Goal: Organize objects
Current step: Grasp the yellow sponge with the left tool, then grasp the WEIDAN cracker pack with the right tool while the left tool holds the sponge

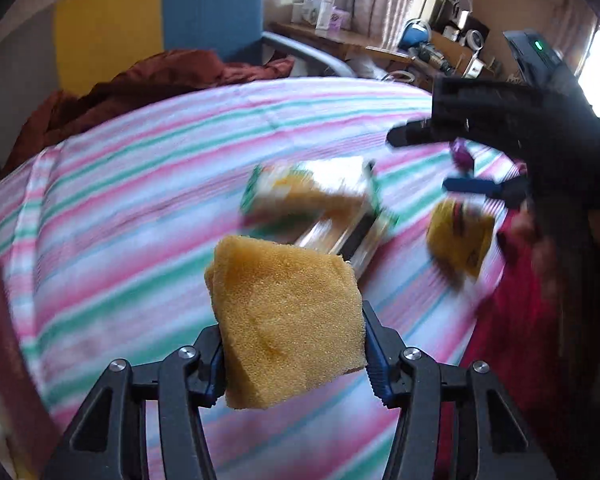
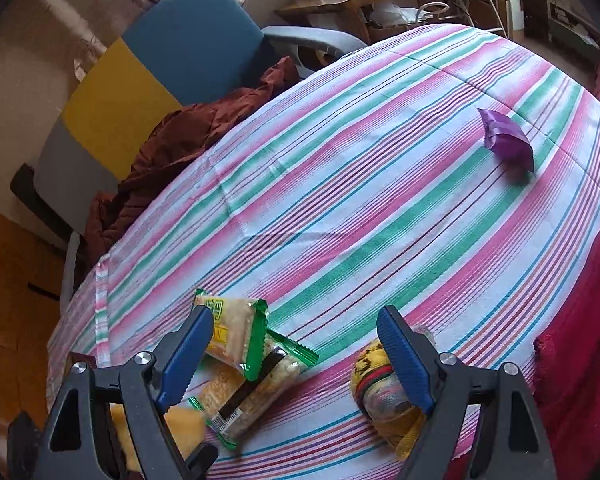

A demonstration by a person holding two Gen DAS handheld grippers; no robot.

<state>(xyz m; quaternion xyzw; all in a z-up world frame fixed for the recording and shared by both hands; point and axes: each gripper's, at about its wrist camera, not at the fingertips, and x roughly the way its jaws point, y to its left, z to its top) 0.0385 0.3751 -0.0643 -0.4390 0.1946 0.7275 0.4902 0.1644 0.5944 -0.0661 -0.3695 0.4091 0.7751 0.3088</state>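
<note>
Left claw (image 1: 292, 344) pinches sponge (image 1: 288, 320) (snack packets (image 1: 316, 196) beyond).

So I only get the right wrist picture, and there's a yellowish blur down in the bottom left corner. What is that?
Observer: That is a yellow sponge, clamped between the pads of the left gripper.
Operator: Is it lying on the table?
Observer: No, it looks lifted clear of the striped cloth, with the snack packets beyond it.
Operator: Anything about my own gripper that I can't see?
Observer: Yes, a small green light glows on the body of the right gripper.
</note>
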